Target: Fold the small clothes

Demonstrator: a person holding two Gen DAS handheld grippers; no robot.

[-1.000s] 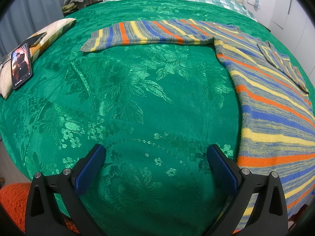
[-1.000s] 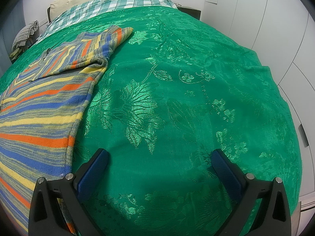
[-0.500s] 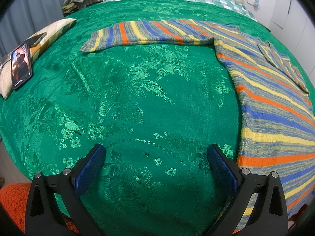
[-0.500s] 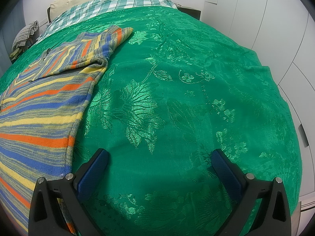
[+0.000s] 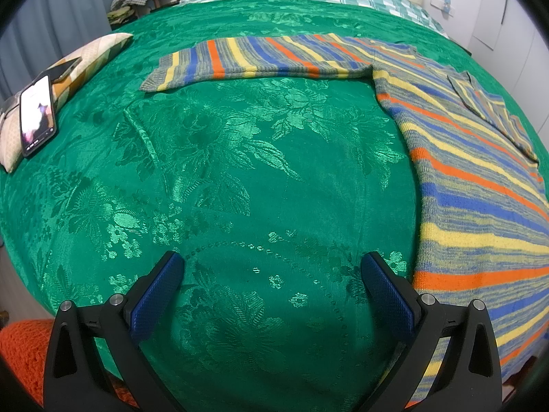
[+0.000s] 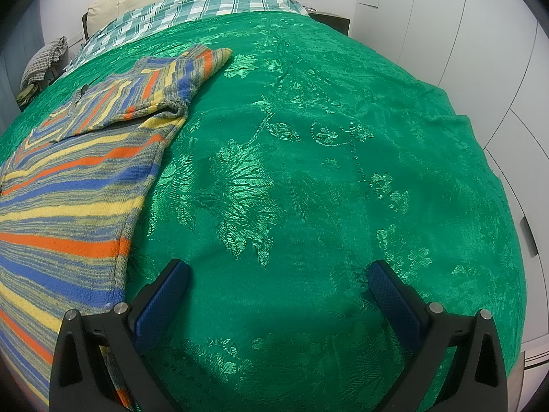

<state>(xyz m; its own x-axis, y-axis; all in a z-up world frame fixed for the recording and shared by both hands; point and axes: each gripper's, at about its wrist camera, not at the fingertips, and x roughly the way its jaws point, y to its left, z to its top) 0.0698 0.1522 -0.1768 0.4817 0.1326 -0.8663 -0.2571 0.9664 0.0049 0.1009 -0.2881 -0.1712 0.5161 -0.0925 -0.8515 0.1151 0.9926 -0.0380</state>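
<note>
- One striped sweater [image 5: 480, 185] lies on your green bedspread [image 5: 240, 171]; two phones [image 5: 36, 116] rest nearby.
- Your left gripper [image 5: 271, 285] and right gripper [image 6: 278, 288] both gape, empty.
- Nothing has moved since earlier.

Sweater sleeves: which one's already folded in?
The right-side sleeve, folded across the striped sweater's chest. The other sleeve lies stretched straight out over the green bedspread.

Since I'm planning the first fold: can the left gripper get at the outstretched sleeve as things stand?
Probably yes. The left gripper is open and empty, and only bare green bedspread lies between it and the sleeve, which lies flat and uncovered. The phone sits off to the side.
</note>
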